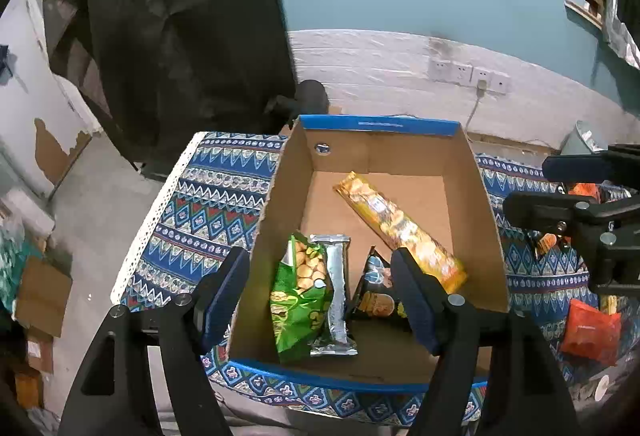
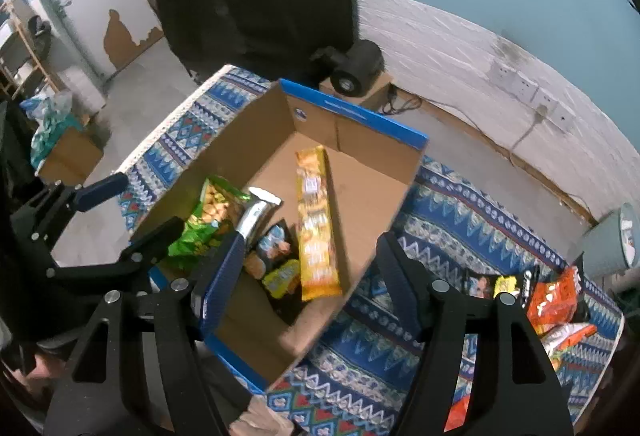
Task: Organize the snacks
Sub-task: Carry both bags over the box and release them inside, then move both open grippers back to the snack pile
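Note:
An open cardboard box (image 1: 476, 196) with blue rims stands on the patterned tablecloth. In it lie a long yellow biscuit pack (image 1: 400, 224), a green snack bag (image 1: 300, 292), a silver packet (image 1: 338, 288) and a black snack bag (image 1: 376, 296). My left gripper (image 1: 320, 292) hangs open and empty over the box's near end. My right gripper (image 2: 310, 272) is open and empty over the box's right side; the same box (image 2: 360, 116) and yellow pack (image 2: 316, 220) show there. It also shows in the left wrist view (image 1: 576, 188) at the right edge.
Loose snacks lie on the cloth right of the box: orange bags (image 2: 556, 300), a black and yellow pack (image 2: 496, 286). An orange bag (image 1: 592, 332) shows in the left view. A grey bin (image 2: 616, 240) stands beyond the table's right end. A black device (image 2: 356, 68) sits behind the box.

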`<state>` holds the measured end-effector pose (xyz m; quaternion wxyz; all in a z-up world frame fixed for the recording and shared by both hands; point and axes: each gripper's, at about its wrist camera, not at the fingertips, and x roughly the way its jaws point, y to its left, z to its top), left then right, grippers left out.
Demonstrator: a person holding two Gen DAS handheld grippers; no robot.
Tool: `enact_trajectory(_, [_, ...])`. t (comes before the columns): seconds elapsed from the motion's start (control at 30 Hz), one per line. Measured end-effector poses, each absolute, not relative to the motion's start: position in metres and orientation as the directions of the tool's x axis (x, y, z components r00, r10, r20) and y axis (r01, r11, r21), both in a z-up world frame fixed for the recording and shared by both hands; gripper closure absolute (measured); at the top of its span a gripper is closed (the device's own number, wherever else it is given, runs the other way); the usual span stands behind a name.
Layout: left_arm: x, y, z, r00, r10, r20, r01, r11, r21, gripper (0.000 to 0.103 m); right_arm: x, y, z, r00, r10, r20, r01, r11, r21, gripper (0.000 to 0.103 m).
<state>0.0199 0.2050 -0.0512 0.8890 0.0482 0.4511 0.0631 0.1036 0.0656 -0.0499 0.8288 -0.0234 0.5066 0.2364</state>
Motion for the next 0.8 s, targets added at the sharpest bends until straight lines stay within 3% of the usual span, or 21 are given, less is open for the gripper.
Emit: enact_trajectory(0.8, [0.015,0.108,-0.052,0.605,0.066,-0.793,0.141,0.972,0.188,0.022,0.07,-0.06,-0.058,0.406,0.261,-0.876,-0.262,0.951,0.163,0.028])
